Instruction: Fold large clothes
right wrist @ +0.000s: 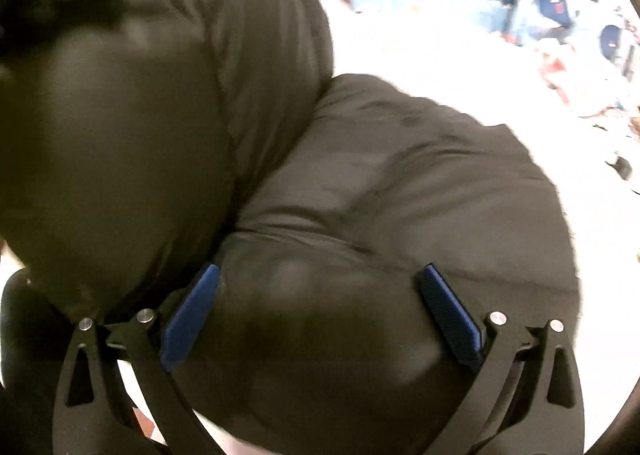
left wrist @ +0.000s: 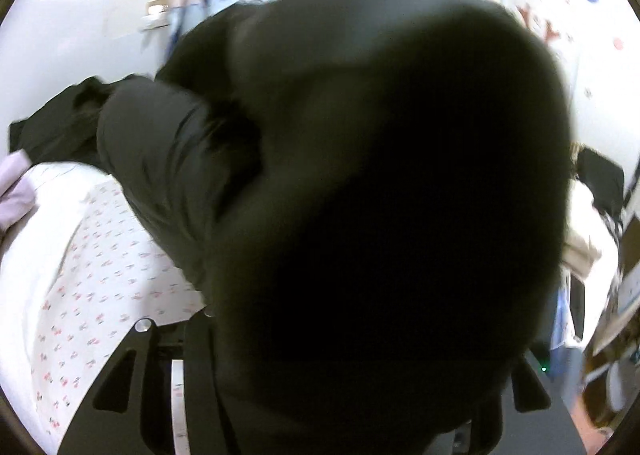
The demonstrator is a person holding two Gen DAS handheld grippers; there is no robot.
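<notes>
The black puffer jacket (right wrist: 360, 183) bulges between the right hand-held gripper (right wrist: 320, 311)'s pads, which are clamped on it; it also smothers the left hand-held gripper (left wrist: 320, 355), whose state I cannot tell. Above the bed (left wrist: 80, 255), folding looks barely half done.
</notes>
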